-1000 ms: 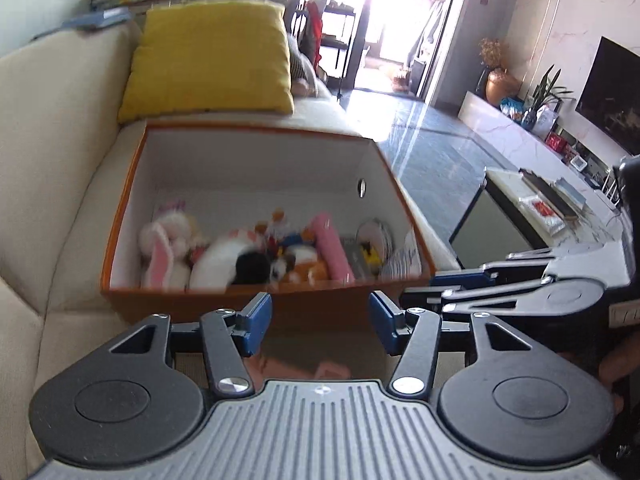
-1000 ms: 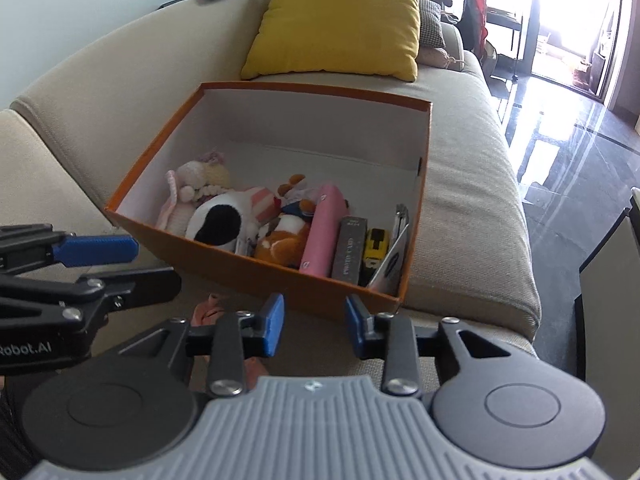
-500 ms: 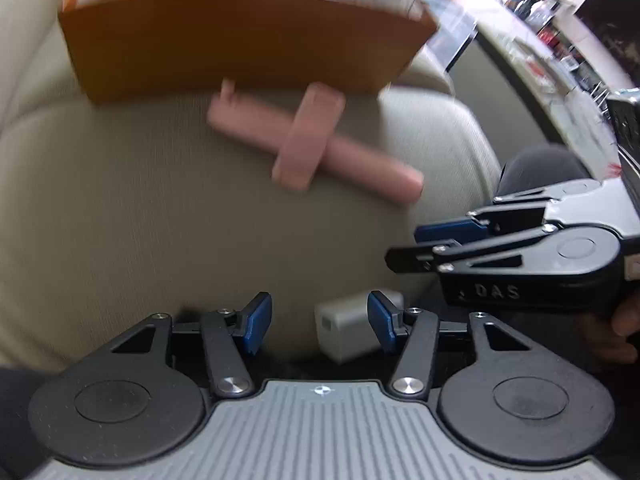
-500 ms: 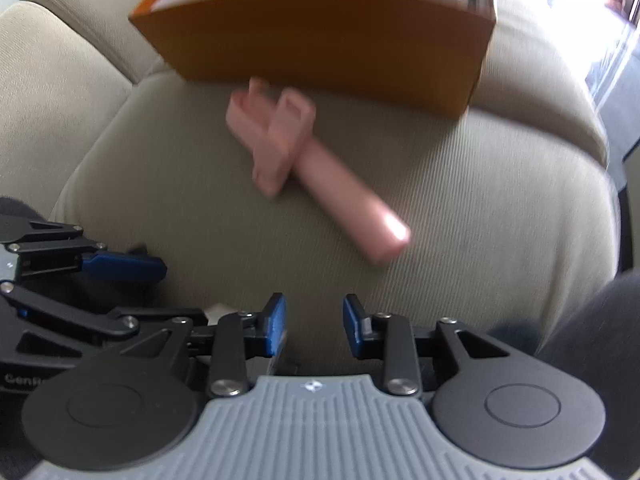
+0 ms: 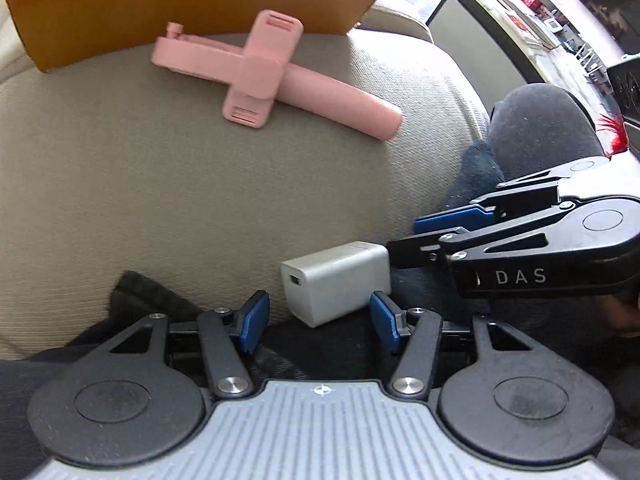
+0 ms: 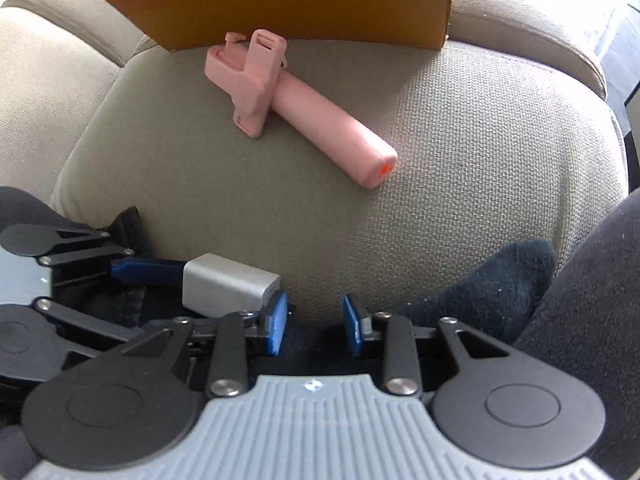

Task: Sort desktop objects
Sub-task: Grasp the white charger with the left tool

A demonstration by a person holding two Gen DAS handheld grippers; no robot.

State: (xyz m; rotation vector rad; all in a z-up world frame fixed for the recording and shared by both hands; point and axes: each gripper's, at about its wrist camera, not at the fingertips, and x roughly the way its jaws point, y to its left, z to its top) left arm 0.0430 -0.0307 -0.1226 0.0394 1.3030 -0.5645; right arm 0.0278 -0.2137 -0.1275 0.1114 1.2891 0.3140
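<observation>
Grippers down low over a beige sofa cushion (image 6: 460, 128). Left gripper (image 5: 316, 322) wide open, holding nothing, with a small grey charger block (image 5: 336, 286) lying just ahead between its 2 blue pads (image 5: 252, 320). Right gripper (image 6: 314, 328) open too, empty, its left pad right beside one end of that block (image 6: 228, 286). Pink selfie stick (image 6: 296, 108) farther off on the cushion, well apart from both tools, one end up against the orange box (image 6: 304, 4). Dark sock (image 6: 488, 280) near the right gripper.
</observation>
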